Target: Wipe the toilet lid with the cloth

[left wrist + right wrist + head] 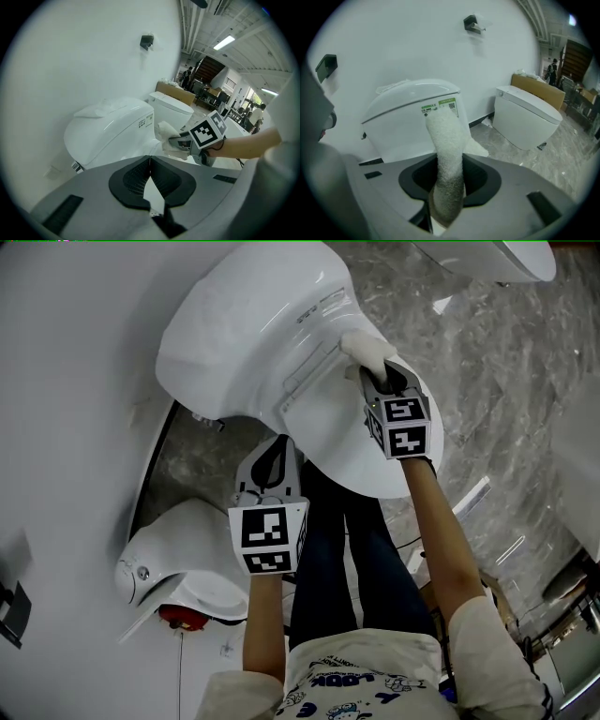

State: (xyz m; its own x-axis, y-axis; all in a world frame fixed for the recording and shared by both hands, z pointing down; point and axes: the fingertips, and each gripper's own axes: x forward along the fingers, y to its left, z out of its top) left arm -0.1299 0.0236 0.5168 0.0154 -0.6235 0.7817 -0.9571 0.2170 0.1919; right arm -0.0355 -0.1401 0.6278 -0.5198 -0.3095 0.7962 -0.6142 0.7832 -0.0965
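Cloth [366, 348] is clamped in the right gripper [380, 381], whose two jaws are closed on its lower end. In the right gripper view the white, fluffy strip [445, 140] stands up out of the jaws and points ahead at the toilet's rear housing [412, 101]. From the head view, that free end sits at the far right of the toilet lid [328, 442], just where the lid meets the rear housing [244, 315]. Whether it is pressed onto the surface or only just above it cannot be told.

The lid's long axis runs from that far end toward the person's legs [347, 568] at the near end. Nearly all of its bare white top lies on the near side of the cloth and to its left. So the coming stroke, as I judge it, is a pull toward the near rim along that axis. Further strokes would then step leftward to cover the width.

The left gripper [278, 448] hangs over the near left edge of the lid. Its jaws [150, 161] are brought together at the tips, with nothing between them. It is well apart from the cloth and seems to have no part in the wipe. A near stroke that drifts left would run toward it, so it may need to lift clear.

The left gripper view shows the right gripper [173, 139] and the cloth [165, 131] right by the housing.
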